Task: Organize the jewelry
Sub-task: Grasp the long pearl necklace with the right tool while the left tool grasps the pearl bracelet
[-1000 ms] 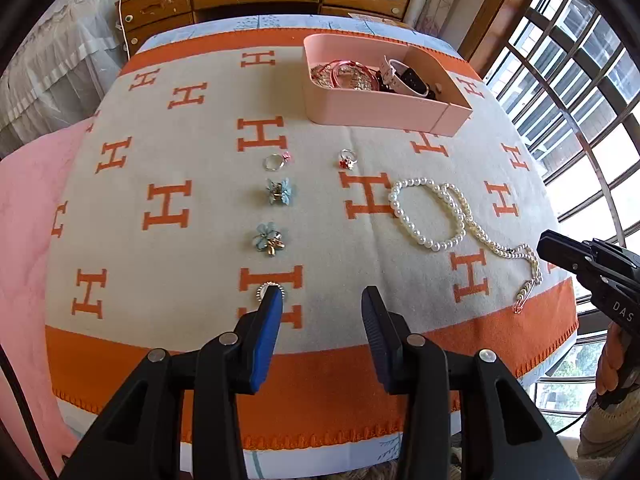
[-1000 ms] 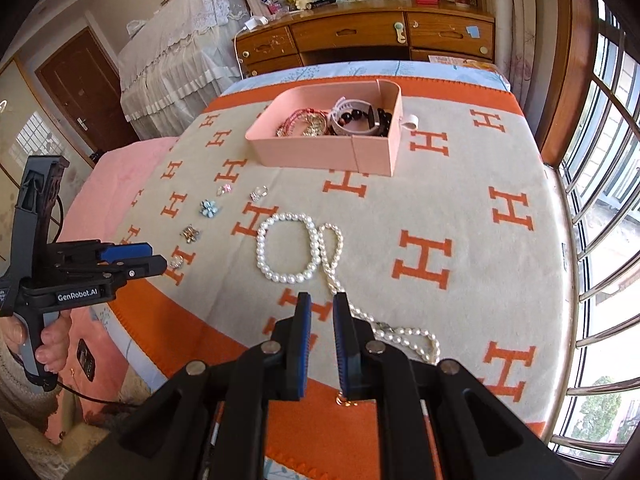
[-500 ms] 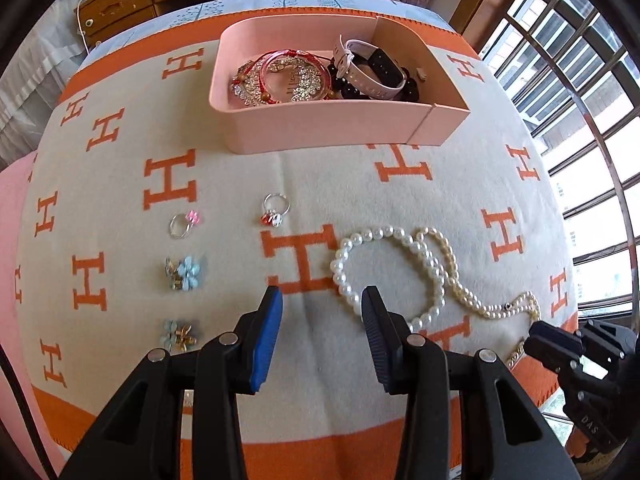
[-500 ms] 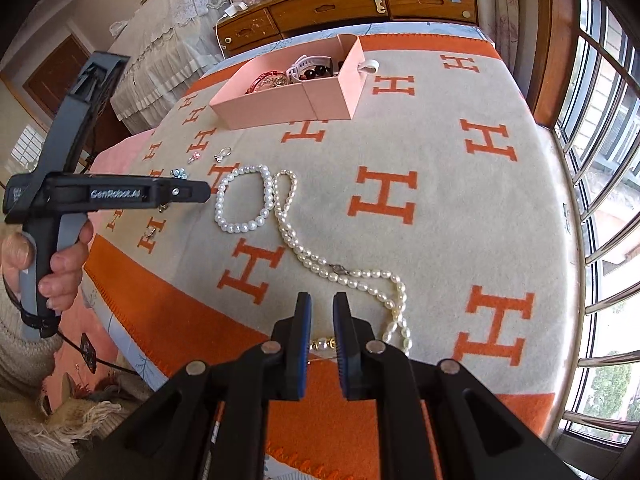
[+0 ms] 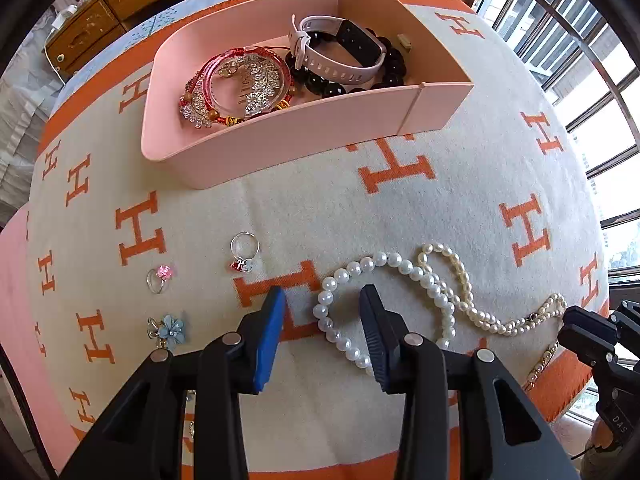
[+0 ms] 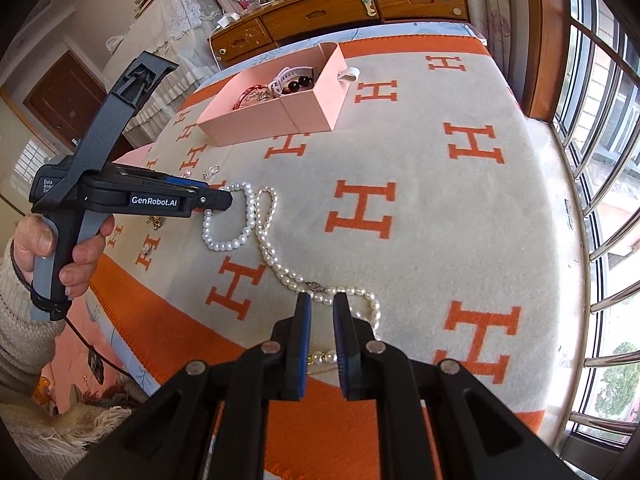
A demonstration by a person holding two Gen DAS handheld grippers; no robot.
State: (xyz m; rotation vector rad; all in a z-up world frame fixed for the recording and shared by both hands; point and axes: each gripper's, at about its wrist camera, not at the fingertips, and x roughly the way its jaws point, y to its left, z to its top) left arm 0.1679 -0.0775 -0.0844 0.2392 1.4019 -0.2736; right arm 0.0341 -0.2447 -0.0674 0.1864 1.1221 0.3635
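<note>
A white pearl bracelet [image 5: 340, 312] and a long pearl necklace [image 5: 460, 280] lie on the cream and orange blanket [image 5: 440, 216]. My left gripper [image 5: 322, 300] is open, its fingers on either side of the bracelet's left arc, just above it. My right gripper [image 6: 319, 310] is narrowly open and empty over the necklace's near end [image 6: 320, 292]. The bracelet also shows in the right wrist view [image 6: 232, 220]. A pink box [image 5: 296, 136] at the back holds bracelets, a watch and dark beads.
Two rings [image 5: 244, 252] [image 5: 158, 276] and a blue flower clip [image 5: 170, 330] lie left of the pearls. The bed edge is near, with windows on the right and a wooden dresser [image 6: 340, 12] behind.
My left gripper has moved forward and right, from the small clips to over the pearl bracelet. My right gripper has crept forward over the necklace's end.
</note>
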